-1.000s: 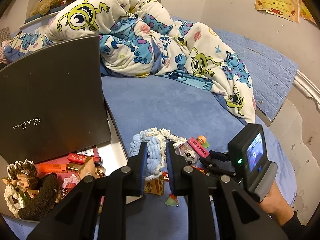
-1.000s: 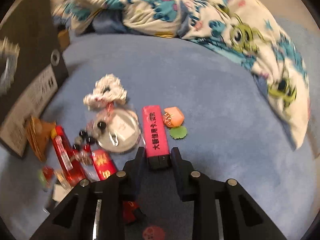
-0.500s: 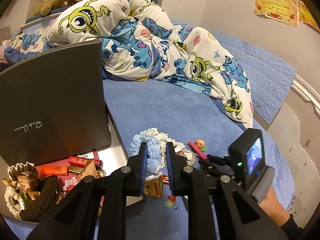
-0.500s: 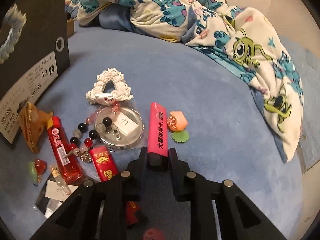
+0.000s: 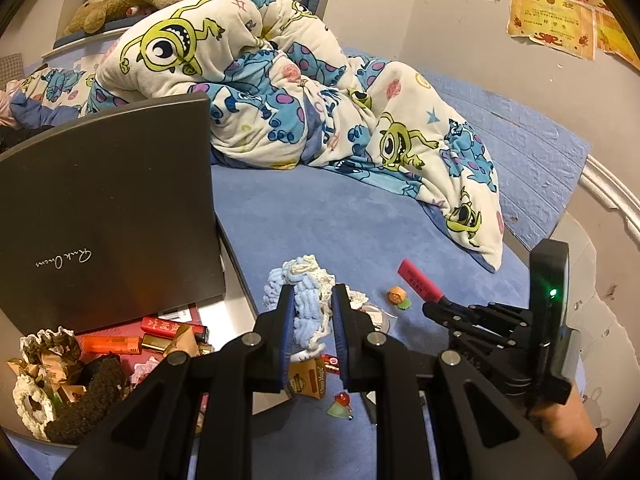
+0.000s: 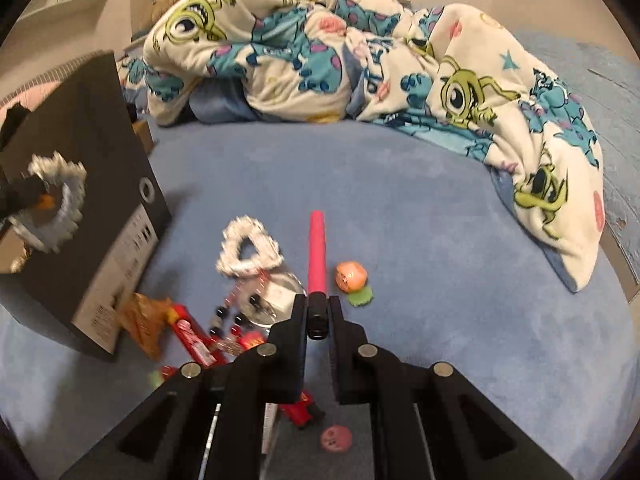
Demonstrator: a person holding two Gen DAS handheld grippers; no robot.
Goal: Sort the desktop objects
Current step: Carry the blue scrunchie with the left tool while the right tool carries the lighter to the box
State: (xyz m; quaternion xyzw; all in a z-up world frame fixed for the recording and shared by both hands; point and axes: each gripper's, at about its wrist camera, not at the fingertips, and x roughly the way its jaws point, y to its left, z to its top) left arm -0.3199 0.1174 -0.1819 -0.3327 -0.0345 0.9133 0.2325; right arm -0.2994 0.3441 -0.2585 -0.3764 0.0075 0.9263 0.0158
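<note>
My right gripper (image 6: 318,312) is closing, its jaws clamped on the black end of the pink lighter (image 6: 317,254), which sticks out ahead, lifted off the blue bedspread (image 6: 420,220). My left gripper (image 5: 311,316) pinches the blue-and-white scrunchie (image 5: 306,300) beside the open black box (image 5: 108,216).
</note>
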